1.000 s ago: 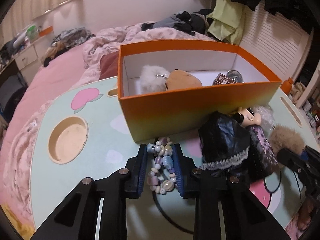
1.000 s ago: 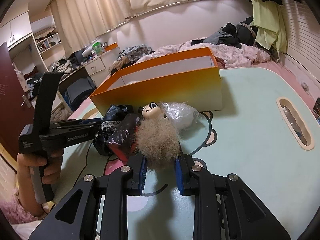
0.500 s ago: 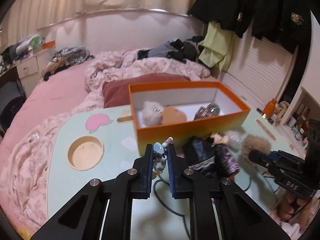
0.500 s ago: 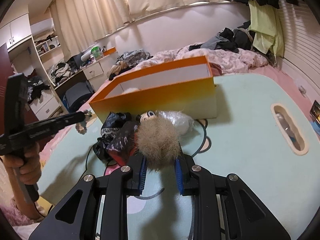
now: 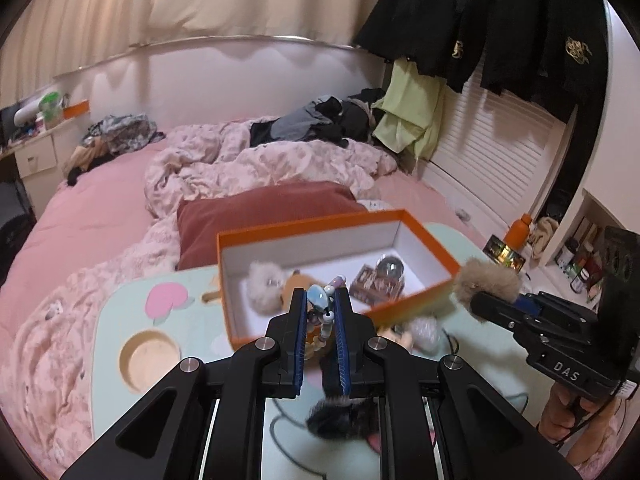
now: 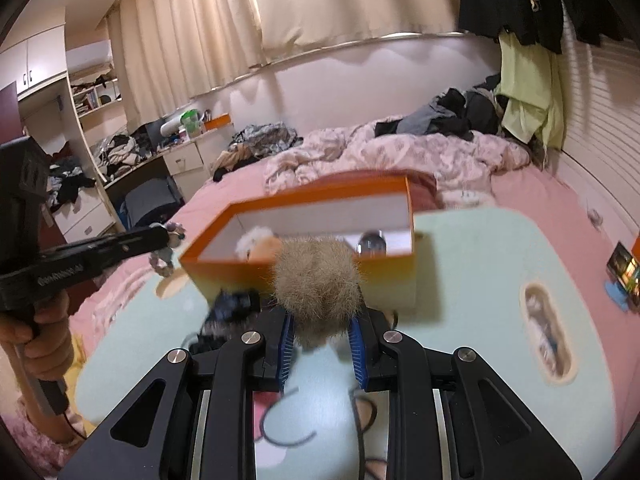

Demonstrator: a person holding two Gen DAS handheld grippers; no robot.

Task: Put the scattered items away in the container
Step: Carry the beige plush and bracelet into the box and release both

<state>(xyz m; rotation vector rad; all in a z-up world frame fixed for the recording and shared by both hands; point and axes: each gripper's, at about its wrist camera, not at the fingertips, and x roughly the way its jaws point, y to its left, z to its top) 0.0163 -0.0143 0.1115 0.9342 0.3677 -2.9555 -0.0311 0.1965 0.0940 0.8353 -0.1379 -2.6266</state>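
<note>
An orange box (image 5: 308,236) with a white inside stands on the mint-green table (image 5: 116,320); it also shows in the right wrist view (image 6: 304,276). Inside lie a white pompom (image 5: 262,284), a brown plush (image 5: 298,284), a small packet (image 5: 372,280) and a glass ball (image 5: 390,268). My left gripper (image 5: 321,312) is shut on a bead bracelet (image 5: 322,312), raised in front of the box's near wall. My right gripper (image 6: 320,332) is shut on a tan fur pompom (image 6: 320,288), lifted above the table by the box. A doll (image 5: 408,332) and a dark garment (image 5: 340,416) lie on the table.
The table has a round cup recess (image 5: 150,356) at left and an oval slot (image 6: 548,332) at right. A black cable (image 6: 360,420) lies on the table near me. A pink bed (image 5: 120,184) with a rumpled duvet lies behind. Shelves (image 5: 580,256) stand at right.
Both grippers have risen from the table and moved toward the box, the left with the bracelet, the right with the tan pompom lifted off the doll pile.
</note>
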